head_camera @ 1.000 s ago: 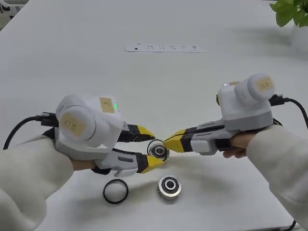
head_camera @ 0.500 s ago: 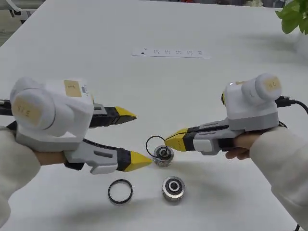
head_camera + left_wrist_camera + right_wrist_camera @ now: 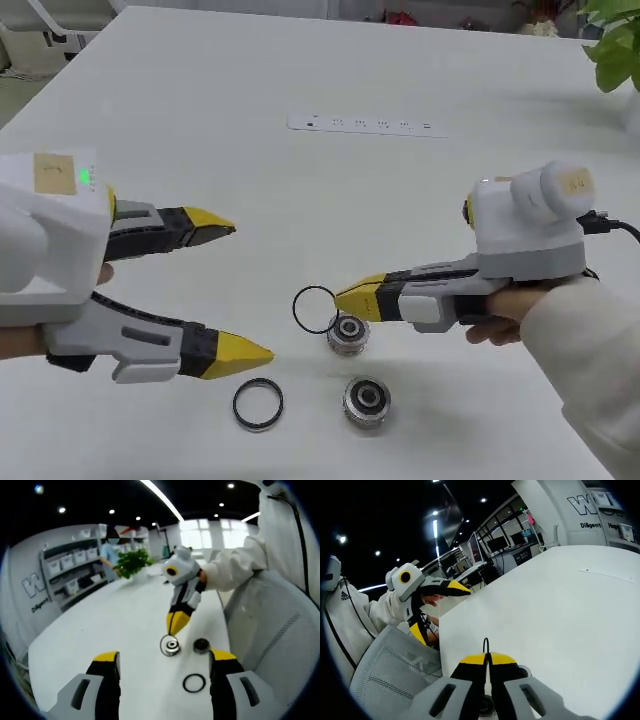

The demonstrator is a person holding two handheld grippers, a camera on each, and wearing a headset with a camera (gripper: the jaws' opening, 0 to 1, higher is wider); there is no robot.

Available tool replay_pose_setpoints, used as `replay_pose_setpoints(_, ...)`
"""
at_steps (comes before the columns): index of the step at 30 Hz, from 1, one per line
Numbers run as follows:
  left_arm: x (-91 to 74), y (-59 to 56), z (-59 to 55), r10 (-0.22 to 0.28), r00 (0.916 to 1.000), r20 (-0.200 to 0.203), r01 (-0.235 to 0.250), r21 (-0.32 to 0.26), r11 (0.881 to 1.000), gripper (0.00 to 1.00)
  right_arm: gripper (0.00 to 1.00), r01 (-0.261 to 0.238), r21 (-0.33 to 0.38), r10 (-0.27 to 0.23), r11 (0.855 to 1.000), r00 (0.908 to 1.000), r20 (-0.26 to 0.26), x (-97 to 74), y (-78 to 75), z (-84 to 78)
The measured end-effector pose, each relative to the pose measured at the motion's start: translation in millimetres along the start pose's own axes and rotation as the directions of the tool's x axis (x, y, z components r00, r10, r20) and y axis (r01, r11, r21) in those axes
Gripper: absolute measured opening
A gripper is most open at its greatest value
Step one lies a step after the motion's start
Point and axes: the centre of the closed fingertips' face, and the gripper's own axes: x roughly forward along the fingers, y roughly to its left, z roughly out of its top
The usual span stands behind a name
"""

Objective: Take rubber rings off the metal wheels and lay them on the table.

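Bottom centre: loose rubber ring (image 3: 258,404) flat on table (image 3: 200,100), bare wheel (image 3: 366,400) just right of it. Above these, second wheel (image 3: 347,333). Right gripper (image 3: 342,296) jaws closed on another ring (image 3: 313,309), just left of that wheel. Left gripper (image 3: 252,291) at frame left, jaws wide apart, empty. Power strip (image 3: 365,125) near top

Three cameras, one surface (image 3: 420,200).
The head view looks down from above; the left gripper view looks low across it toward the right claw (image 3: 173,630); the right gripper view faces back at the left claw (image 3: 440,611).
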Motion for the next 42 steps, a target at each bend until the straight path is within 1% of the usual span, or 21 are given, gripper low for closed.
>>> replay_pose_setpoints(6,-18.2,-3.4,-10.9,0.024,0.9996,-0.017,-0.024,-0.015,1.000,0.75,0.00,-0.029,0.009,0.029,1.000,0.9996,0.005,5.1,10.5,2.0)
replay_pose_setpoints(10,-30.2,-3.3,-17.8,0.054,0.9985,-0.014,-0.054,-0.042,0.998,0.78,0.00,-0.051,0.008,0.051,0.999,0.9986,-0.013,11.6,18.8,-2.4)
replay_pose_setpoints(16,-42.2,-9.5,-27.7,0.070,0.9974,-0.016,-0.071,-0.073,0.995,0.82,0.00,-0.080,0.001,0.080,0.997,0.9958,-0.045,18.8,25.2,-7.8)
replay_pose_setpoints(19,-45.3,-13.2,-31.8,0.075,0.9971,-0.014,-0.076,-0.090,0.993,0.85,0.00,-0.090,0.001,0.090,0.996,0.9948,-0.048,21.0,29.9,-8.1)
replay_pose_setpoints(26,-47.4,-24.8,-40.9,0.070,0.9973,-0.025,-0.072,-0.119,0.990,0.88,0.00,-0.109,0.001,0.109,0.994,0.9923,-0.058,25.7,39.3,-11.4)
replay_pose_setpoints(31,-48.6,-32.4,-51.3,0.072,0.9969,-0.030,-0.076,-0.156,0.985,0.89,0.00,-0.118,0.003,0.118,0.993,0.9904,-0.073,29.1,43.1,-16.0)
replay_pose_setpoints(33,-49.8,-33.8,-55.3,0.075,0.9966,-0.033,-0.080,-0.167,0.983,0.89,0.00,-0.124,0.007,0.124,0.992,0.9890,-0.080,30.6,44.1,-18.6)
replay_pose_setpoints(38,-51.7,-36.2,-60.4,0.080,0.9960,-0.038,-0.086,-0.184,0.979,0.89,0.00,-0.137,0.014,0.138,0.990,0.9854,-0.100,34.8,45.7,-25.8)
replay_pose_setpoints(42,-52.5,-37.0,-62.7,0.088,0.9954,-0.037,-0.093,-0.196,0.976,0.88,0.00,-0.149,0.016,0.150,0.989,0.9792,-0.137,39.7,48.7,-36.9)
